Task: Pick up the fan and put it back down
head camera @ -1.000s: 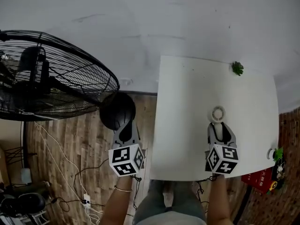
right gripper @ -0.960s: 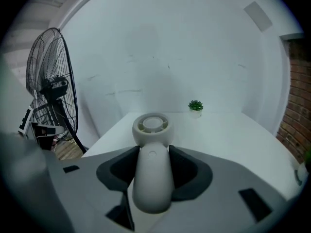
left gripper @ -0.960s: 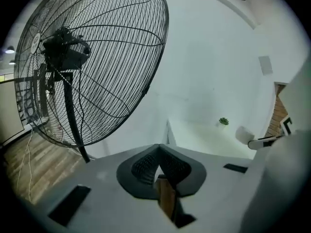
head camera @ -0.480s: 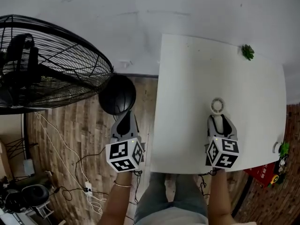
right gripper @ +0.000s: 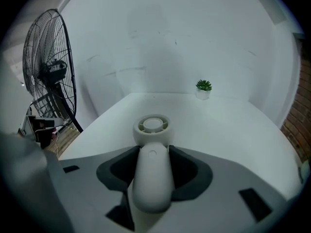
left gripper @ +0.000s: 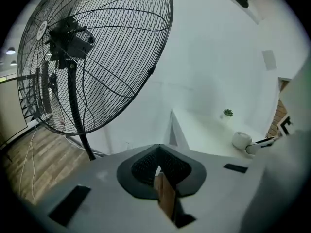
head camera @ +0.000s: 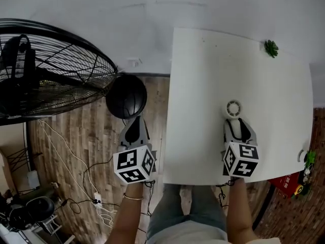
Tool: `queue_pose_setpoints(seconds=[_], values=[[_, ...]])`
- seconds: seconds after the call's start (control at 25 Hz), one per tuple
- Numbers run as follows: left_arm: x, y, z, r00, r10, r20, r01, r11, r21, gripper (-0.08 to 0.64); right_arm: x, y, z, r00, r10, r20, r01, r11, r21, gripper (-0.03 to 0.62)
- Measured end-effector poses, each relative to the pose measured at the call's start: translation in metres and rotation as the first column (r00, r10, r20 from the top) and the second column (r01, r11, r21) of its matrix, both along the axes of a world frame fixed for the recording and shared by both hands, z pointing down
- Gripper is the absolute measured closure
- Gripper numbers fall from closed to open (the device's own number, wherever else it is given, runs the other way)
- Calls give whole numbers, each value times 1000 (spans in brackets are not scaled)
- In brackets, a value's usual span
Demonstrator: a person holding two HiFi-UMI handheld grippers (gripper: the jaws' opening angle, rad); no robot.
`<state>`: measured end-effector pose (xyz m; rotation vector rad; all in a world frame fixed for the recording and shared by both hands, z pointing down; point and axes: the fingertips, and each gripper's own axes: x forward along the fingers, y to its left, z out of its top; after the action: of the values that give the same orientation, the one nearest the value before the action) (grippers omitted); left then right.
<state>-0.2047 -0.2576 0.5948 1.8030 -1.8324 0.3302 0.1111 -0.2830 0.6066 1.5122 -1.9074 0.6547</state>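
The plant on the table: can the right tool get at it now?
Probably not yet: the right tool is shut on the white fan. The bare table up to the plant leaves the way free.

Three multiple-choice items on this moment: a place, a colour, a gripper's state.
1. Where does the plant stand? A table's far right corner; B table's near left corner; C table's middle.
2. The big standing fan is: A white; B black; C red.
3. The right gripper's jaws are: A apart, empty; B shut on the small white fan's handle; C shut on the plant.
Key: 1 A, head view shows it there; 2 B, its cage is black; 3 B, the handle sits clamped between them.
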Motion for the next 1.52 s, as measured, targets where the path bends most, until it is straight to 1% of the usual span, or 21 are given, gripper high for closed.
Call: queue_pose_setpoints(seconds=[0.52, 0.84, 1.04, 1.28, 1.52], values=[[6, -5, 5, 1000, 12, -7, -12, 1000, -19, 551, -3, 0, 12, 1000, -8, -9, 8, 999, -44, 401], [4, -7, 3, 1000, 16, -1, -16, 1000, -17, 551, -5, 0, 16, 1000, -21, -12, 21, 998, -57, 399], [7, -6, -2, 1000, 25, 2, -25, 1000, -13, 551, -5, 1, 14, 999, -25, -32, 23, 999, -49, 388], [10, -7, -8, 999, 34, 10, -34, 999, -9, 551, -8, 1, 10, 999, -38, -17, 37, 999, -40, 353], [14, -8, -22, 999, 46, 13, -46, 999, 4, 551, -6, -1, -9, 999, -38, -9, 38, 999, 8, 351]])
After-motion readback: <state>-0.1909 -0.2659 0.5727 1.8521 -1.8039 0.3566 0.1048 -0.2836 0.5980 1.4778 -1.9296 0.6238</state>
